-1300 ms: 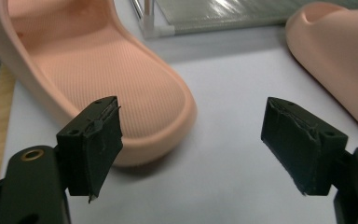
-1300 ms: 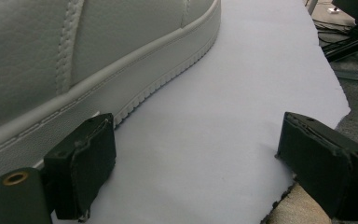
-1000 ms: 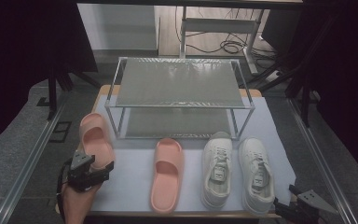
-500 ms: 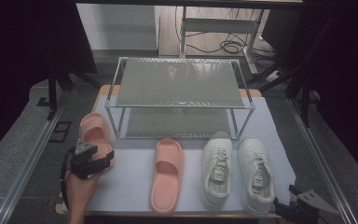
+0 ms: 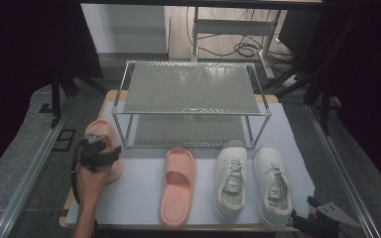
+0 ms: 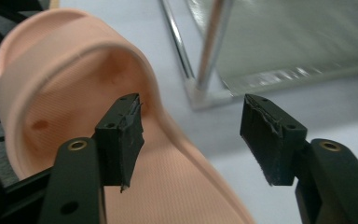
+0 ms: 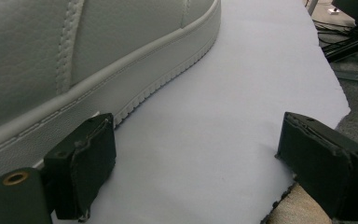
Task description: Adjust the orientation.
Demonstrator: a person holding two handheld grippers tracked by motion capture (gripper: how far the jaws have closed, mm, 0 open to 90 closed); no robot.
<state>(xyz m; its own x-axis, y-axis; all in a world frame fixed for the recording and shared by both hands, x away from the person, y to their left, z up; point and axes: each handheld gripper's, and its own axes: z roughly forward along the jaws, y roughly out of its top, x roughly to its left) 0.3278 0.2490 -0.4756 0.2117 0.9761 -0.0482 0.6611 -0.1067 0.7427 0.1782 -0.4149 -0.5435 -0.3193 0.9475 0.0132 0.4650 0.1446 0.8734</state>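
Pink slipper [image 5: 101, 148] at the left edge of the tabletop [image 5: 139, 198] is the thing in hand, lying just beside the front left leg of the two-tier shoe rack [image 5: 191, 106]. Its partner, the second pink slipper [image 5: 178, 186], lies well apart in the middle, next to a pair of white sneakers [image 5: 253, 183]. Both rack shelves look bare, so I judge nothing has been stored yet and all four shoes remain to be placed. Left claw [image 6: 191, 133] hovers over the slipper with its jaws parted; they have just been closing, one jaw above the footbed, the other over the tabletop, straddling the side wall without pressing it. Grasp not yet made. Right claw [image 7: 193, 163] rests released at the tabletop's near right corner, beside the outer sneaker's sole
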